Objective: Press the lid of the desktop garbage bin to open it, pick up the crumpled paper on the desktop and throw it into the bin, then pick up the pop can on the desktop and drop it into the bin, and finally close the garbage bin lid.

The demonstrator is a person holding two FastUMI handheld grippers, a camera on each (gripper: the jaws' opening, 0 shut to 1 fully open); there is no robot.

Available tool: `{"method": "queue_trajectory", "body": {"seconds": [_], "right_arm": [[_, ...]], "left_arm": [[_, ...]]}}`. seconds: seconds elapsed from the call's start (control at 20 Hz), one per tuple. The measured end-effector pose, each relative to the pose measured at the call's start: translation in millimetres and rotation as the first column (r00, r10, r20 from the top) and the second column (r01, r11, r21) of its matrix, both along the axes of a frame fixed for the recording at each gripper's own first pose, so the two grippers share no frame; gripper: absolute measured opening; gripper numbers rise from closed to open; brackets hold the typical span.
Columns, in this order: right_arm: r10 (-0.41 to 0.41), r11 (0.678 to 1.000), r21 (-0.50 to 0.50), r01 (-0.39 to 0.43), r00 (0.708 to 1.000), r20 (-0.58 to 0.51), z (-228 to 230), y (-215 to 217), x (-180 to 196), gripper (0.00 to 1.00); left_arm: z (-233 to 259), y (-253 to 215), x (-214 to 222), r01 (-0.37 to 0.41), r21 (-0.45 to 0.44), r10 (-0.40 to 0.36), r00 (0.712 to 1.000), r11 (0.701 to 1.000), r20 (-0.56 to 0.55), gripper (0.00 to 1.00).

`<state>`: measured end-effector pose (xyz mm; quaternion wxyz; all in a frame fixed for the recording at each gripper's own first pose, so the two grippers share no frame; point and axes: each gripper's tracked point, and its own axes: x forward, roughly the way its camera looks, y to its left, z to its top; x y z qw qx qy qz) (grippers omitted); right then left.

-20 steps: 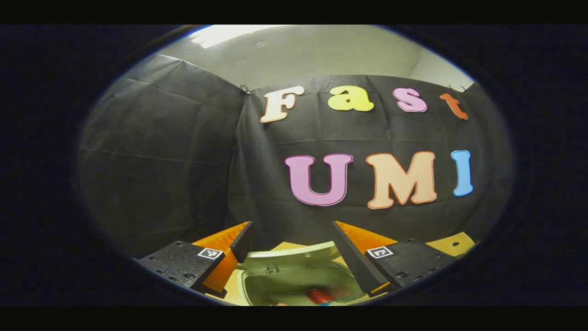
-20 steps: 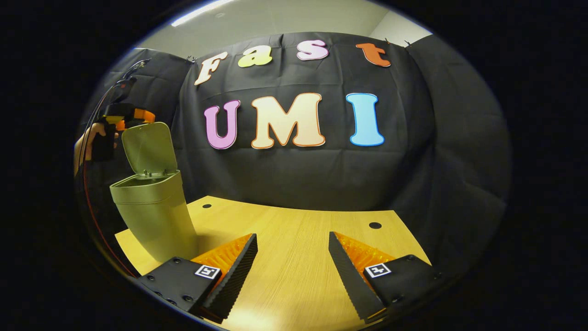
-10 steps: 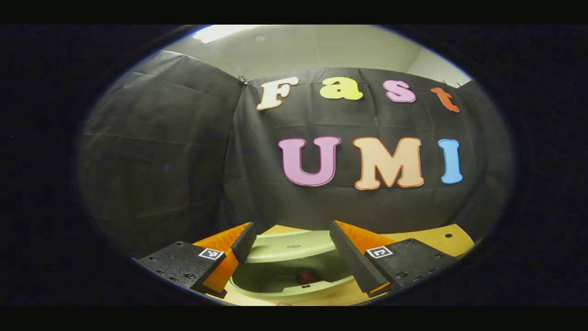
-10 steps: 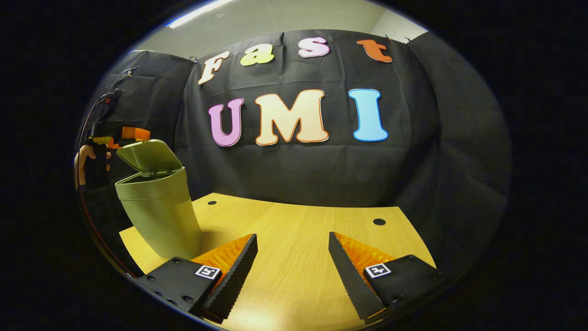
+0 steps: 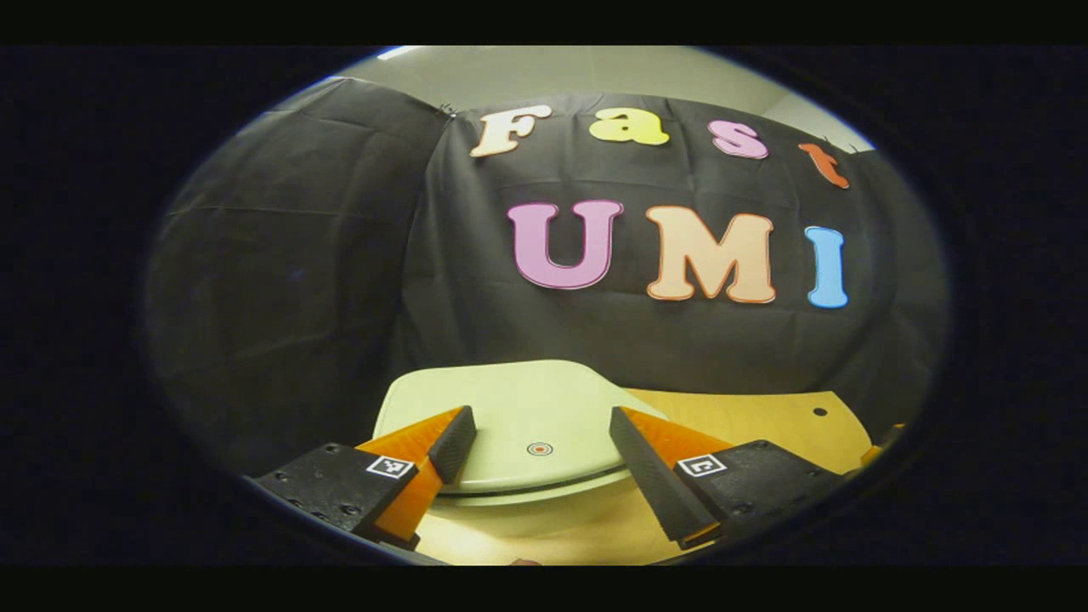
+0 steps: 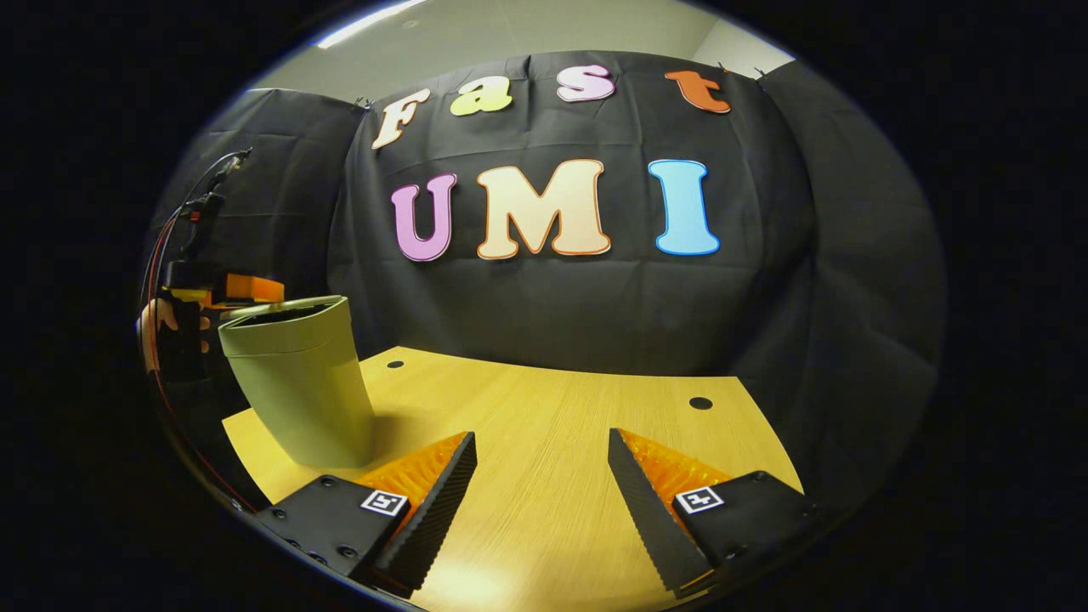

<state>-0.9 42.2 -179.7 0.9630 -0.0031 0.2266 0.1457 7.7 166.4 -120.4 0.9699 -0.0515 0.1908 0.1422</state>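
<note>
The pale green bin [image 6: 297, 382] stands at the left of the wooden table [image 6: 552, 433], its lid [image 5: 518, 416] lowered almost flat on the rim with a thin dark gap still showing. My left gripper [image 5: 535, 425] is open, its fingers resting over the lid's near edge on either side of a small red dot mark [image 5: 540, 448]. In the right gripper view the left gripper [image 6: 238, 289] and the hand [image 6: 157, 319] holding it sit at the bin's top left. My right gripper [image 6: 542, 450] hangs open over bare tabletop, nothing between its fingers.
Black cloth walls close the table at the back and both sides. Two small round holes [image 6: 700, 403] mark the tabletop near the far edge. A red cable [image 6: 157, 357] runs down behind the bin at the left.
The bin lid has swung from upright down to nearly flat, pushed by my left gripper moving down and forward. The can inside the bin is now hidden. The right gripper barely moved.
</note>
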Motion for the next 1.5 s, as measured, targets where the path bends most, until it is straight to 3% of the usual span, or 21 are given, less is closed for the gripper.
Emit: {"method": "queue_trajectory", "body": {"seconds": [0.2, 0.35, 0.55, 0.65, 0.8, 1.0, 1.15, 1.5], "right_arm": [[0.007, 1.000, 0.018, -0.007, 1.000, -0.003, -1.4, 3.3, -4.7, 0.98], [0.000, 0.999, 0.046, 0.002, 0.999, -0.047, -14.0, 2.8, -10.8, 0.98], [-0.016, 0.998, 0.067, 0.018, 0.999, -0.042, -3.5, -0.2, -11.8, 0.98], [-0.024, 0.998, 0.056, 0.023, 1.000, 0.011, 14.7, -6.5, -6.6, 0.97], [-0.062, 0.997, 0.061, 0.056, 0.993, 0.097, 50.9, -21.0, 2.6, 0.97], [-0.158, 0.985, 0.103, 0.139, 0.965, 0.210, 101.0, -45.7, 7.9, 0.96], [-0.208, 0.975, 0.140, 0.173, 0.933, 0.294, 136.4, -60.1, 2.0, 0.96], [-0.305, 0.948, 0.208, 0.240, 0.869, 0.389, 175.1, -86.4, -4.5, 0.96]], "left_arm": [[-5.1, -1.2, -2.0, 0.003, 0.008, -0.003, 1.000, 1.000, -0.026, 0.95], [-11.5, -2.6, -3.2, 0.020, 0.065, -0.018, 0.999, 0.998, -0.040, 0.97], [-9.4, -3.5, -1.9, 0.014, 0.033, -0.013, 1.000, 0.999, -0.014, 0.96], [-0.7, -9.1, 0.3, 0.016, -0.002, -0.016, 0.998, 1.000, 0.058, 0.98], [18.3, -35.3, 9.0, 0.042, -0.012, -0.040, 0.986, 0.999, 0.160, 0.92], [61.1, -87.9, 17.6, 0.141, 0.035, -0.144, 0.934, 0.989, 0.327, 0.92], [80.4, -129.8, 13.7, 0.223, 0.020, -0.213, 0.894, 0.975, 0.395, 0.92], [123.6, -193.8, 13.6, 0.363, 0.098, -0.365, 0.805, 0.927, 0.468, 0.93]]}}
